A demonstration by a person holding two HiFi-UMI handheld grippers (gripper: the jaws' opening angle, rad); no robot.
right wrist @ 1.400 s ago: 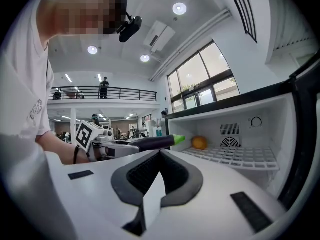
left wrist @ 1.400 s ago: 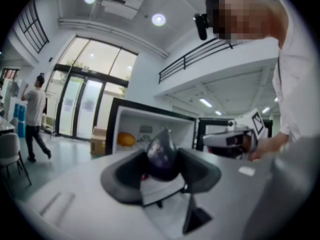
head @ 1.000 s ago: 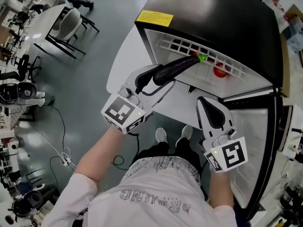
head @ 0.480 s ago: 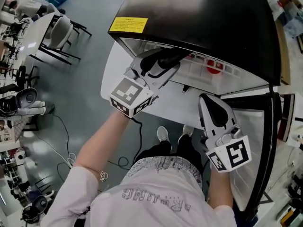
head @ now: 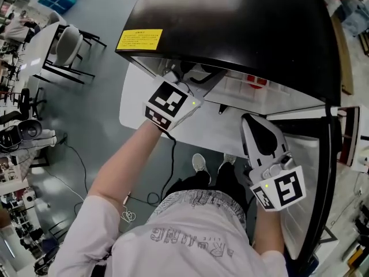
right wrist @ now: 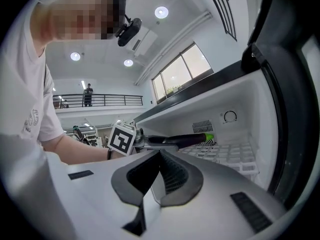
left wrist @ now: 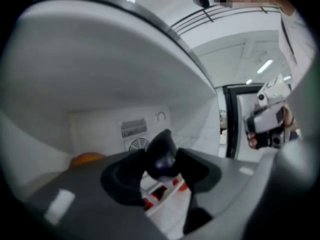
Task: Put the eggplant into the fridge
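Now that the left gripper [left wrist: 161, 157], fingers [left wrist: 125, 176] grasping the eggplant [right wrist: 185, 140], has entered the fridge [head: 242, 33], release likely follows; right gripper [right wrist: 161, 156] clenched, empty.

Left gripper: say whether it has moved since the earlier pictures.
Yes. The left gripper, shut on the eggplant, has gone forward under the black top of the fridge.

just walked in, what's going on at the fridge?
A person works a gripper in each hand. The left gripper grips the eggplant and has it inside the open fridge, above the wire shelf, not yet set down. The right gripper holds nothing and hangs in front of the fridge.
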